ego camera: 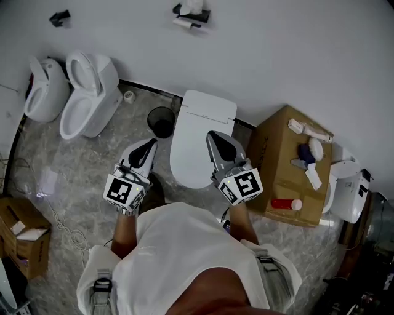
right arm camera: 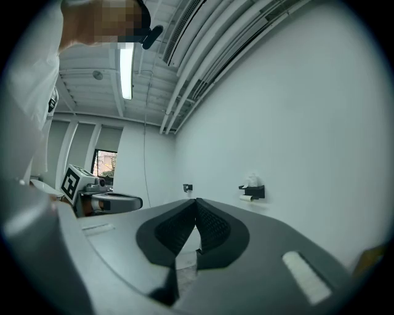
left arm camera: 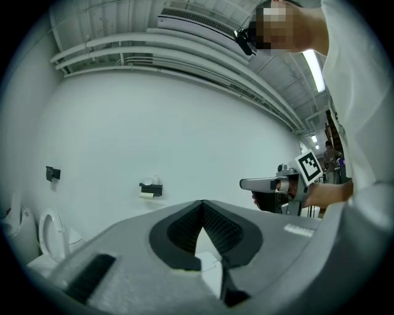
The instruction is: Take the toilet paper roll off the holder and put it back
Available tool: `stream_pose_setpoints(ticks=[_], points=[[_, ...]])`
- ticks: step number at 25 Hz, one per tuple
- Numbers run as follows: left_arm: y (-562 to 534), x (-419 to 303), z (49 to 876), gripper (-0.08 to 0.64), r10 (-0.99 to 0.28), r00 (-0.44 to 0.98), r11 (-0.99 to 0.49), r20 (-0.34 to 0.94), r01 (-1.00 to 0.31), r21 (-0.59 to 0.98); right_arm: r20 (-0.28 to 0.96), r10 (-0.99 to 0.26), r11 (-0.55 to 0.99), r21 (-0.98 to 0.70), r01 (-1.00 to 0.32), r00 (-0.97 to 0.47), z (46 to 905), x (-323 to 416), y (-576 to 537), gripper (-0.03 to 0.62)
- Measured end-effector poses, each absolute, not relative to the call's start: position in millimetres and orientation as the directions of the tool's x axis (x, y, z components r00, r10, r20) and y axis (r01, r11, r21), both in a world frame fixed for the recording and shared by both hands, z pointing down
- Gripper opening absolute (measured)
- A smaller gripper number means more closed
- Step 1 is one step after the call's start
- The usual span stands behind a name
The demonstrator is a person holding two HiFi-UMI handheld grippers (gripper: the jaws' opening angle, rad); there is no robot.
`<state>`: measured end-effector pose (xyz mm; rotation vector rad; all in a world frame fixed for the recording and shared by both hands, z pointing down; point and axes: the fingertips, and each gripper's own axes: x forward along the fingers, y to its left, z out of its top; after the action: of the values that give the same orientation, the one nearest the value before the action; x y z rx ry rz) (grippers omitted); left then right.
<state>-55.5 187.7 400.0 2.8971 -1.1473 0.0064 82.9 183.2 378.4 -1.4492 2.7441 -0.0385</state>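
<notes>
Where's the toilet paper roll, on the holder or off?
On: the toilet paper roll sits just under the black wall holder, a small white cylinder in the right gripper view.

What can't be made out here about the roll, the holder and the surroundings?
- Toilet paper roll: too small in every view to tell how it sits on the holder.
- Black wall fitting: too small in the head view to identify.
- Floor under the person: hidden in the head view by the torso.
- Items on the cardboard box: too small, head view only.

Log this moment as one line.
phase: pre-reach | left gripper: jaws shut, empty | right gripper: jaws shut, empty | toilet paper roll: on holder
</notes>
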Motion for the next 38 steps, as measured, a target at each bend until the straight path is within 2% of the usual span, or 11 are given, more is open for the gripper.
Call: stream_pose_setpoints(ticks=[10, 16, 27, 33, 36, 38], points=[[4.3, -155.2, 393.7, -0.003, -0.602, 0.798, -0.794, 0.031, -0.602, 0.085, 0.015, -0.875, 0.483, -0.034, -0.875, -0.484, 360.4, -22.6, 6.4, 0.012], [-62.8, -179.5, 390.6, -0.003, -0.569, 0.822, -0.819, 0.034, -0.569, 0.076, 0.031, -0.886, 0.461, -0.044, -0.886, -0.463, 364.5, -54.5, -59.3, 0.012], [-118.2, -151.4, 389.1, -0.003, -0.571, 0.819, -0.814, 0.06, -0.574, 0.082, 0.02, -0.894, 0.447, -0.061, -0.893, -0.449, 364.2, -17.1, -136.8, 0.012], [-139.7, -133.2, 394.2, -0.003, -0.562, 0.823, -0.82, 0.086, -0.568, 0.076, 0.041, -0.925, 0.38, 0.072, -0.922, -0.378, 355.0, 26.3, -201.6, 0.014], [-148.2, -132.2, 400.2, -0.003, -0.565, 0.818, -0.816, 0.112, -0.574, 0.075, 0.026, -0.931, 0.365, 0.131, -0.922, -0.365, 339.3, 41.9, -252.9, 0.112], [-154.7, -135.1, 403.6, -0.003, -0.574, 0.809, -0.807, 0.129, -0.585, 0.076, 0.016, -0.937, 0.347, 0.159, -0.924, -0.349, 332.3, 48.5, -291.1, 0.226]])
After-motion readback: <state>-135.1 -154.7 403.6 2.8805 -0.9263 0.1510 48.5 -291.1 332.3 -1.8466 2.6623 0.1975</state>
